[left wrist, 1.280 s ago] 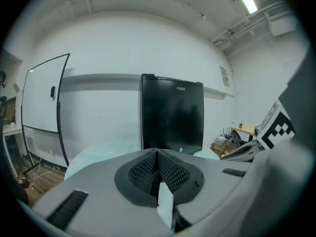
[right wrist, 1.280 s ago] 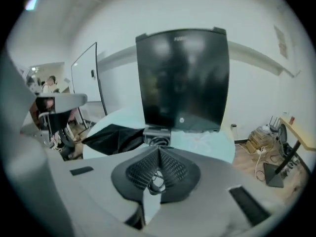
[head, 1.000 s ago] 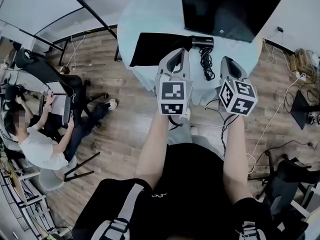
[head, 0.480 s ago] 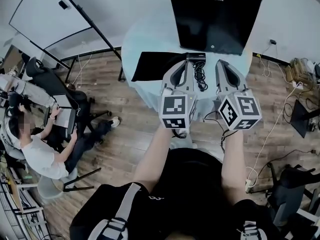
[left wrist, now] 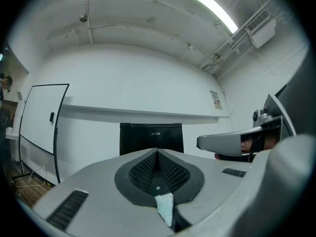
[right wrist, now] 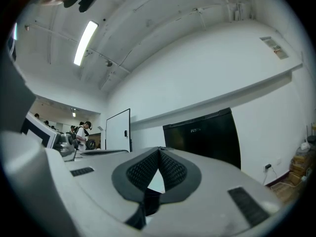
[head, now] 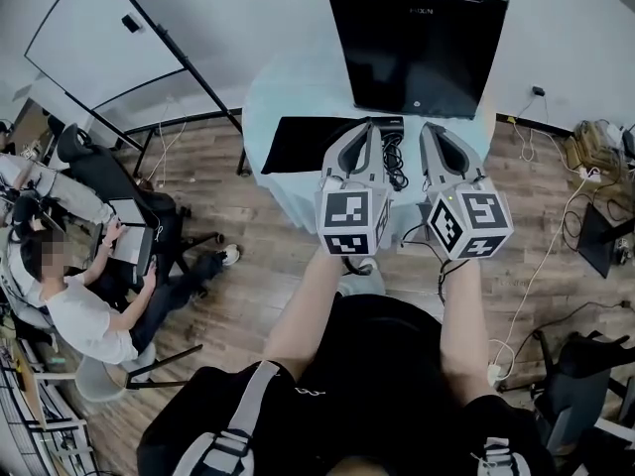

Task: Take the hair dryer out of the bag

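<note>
Head view: a flat black cloth bag (head: 303, 142) lies on the round table with a pale blue cloth (head: 288, 77). The black hair dryer (head: 390, 123) and its curly cord (head: 395, 162) sit at the bag's 3 o'clock end, and I cannot tell if any part is inside. The left gripper (head: 366, 125) and right gripper (head: 426, 128) hang at the dryer's 9 and 3 o'clock, fingers pinched together on nothing, with a tall black fridge (head: 417, 38) at 12 o'clock.
</note>
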Motion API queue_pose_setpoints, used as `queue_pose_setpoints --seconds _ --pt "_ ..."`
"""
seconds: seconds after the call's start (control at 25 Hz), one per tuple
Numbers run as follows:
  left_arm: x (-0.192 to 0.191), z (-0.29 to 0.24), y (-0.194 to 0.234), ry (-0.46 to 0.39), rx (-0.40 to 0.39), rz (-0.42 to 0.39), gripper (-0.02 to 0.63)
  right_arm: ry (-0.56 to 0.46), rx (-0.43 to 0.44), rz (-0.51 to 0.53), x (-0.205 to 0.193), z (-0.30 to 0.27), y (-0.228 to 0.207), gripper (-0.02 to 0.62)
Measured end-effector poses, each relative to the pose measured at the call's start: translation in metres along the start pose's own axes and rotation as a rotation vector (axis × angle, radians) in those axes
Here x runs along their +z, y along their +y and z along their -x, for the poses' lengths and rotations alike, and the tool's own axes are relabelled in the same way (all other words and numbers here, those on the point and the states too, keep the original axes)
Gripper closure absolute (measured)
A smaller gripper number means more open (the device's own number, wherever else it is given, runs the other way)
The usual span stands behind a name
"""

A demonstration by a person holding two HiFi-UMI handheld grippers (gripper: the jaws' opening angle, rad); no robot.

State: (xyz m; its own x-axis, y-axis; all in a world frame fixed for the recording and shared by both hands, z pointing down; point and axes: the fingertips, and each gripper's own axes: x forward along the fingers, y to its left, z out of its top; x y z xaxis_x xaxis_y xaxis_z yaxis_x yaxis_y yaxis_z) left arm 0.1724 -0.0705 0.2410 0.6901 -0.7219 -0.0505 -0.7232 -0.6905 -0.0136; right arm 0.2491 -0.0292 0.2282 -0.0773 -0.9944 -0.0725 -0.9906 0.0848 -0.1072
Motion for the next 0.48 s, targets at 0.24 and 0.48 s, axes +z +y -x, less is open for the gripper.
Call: queue_pose_setpoints --seconds 0.24,0.48 --pt "0.007 -0.01 -0.002 -0.017 -0.008 -0.006 0.594 -0.021 -0.008 0.022 0.011 -0.005 -0.004 0.592" --pt "0.009 -0.018 -0.006 -0.02 -0.02 -0.011 0.594 -0.018 -0.015 0.032 0.011 -0.009 -0.012 0.592"
